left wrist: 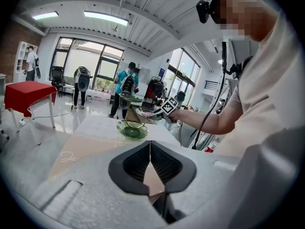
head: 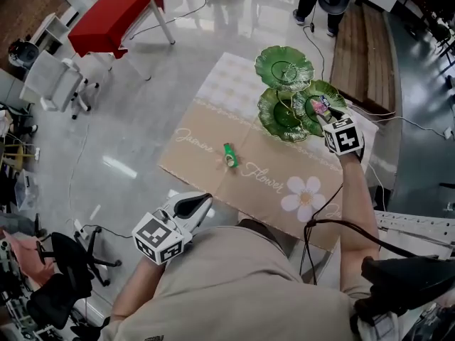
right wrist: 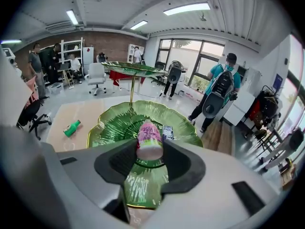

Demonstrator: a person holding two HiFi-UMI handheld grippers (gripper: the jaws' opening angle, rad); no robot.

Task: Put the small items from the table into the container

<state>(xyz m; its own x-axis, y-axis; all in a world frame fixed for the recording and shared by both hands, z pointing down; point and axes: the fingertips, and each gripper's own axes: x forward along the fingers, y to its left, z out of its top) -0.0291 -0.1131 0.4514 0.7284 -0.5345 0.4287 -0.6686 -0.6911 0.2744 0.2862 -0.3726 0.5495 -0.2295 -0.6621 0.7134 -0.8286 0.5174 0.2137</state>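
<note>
R gripper is clamped on a small pink-label bottle. The bottle is whitish plastic w/ a round body, lying level betw. the ribbed black pads, far end pointing away. It hangs over a lower dish of the green tiered stand. The dish is glossy and glass-like, leaf-shaped, w/ a scalloped gilt rim and fine radial ribs. The stand carries three such dishes on a thin gold stem.

Only the R gripper view shows a small dark flat packet lying in that dish, just beside the bottle. Head view is too coarse to show it.

A small green bottle lies on its side on the tablecloth, well apart from the stand. The cloth is matte beige w/ cursive lettering, a white flower print and a paler checked part under the stand.

L gripper has its jaws pressed together w/ nothing betw. them; the pads are ridged black rubber in a grey shell. Head view puts it low by the person's torso, off the table's near edge. L gripper view alone shows the stand side-on, tiers stacked, w/ the R gripper reaching in at the lower level.
</note>
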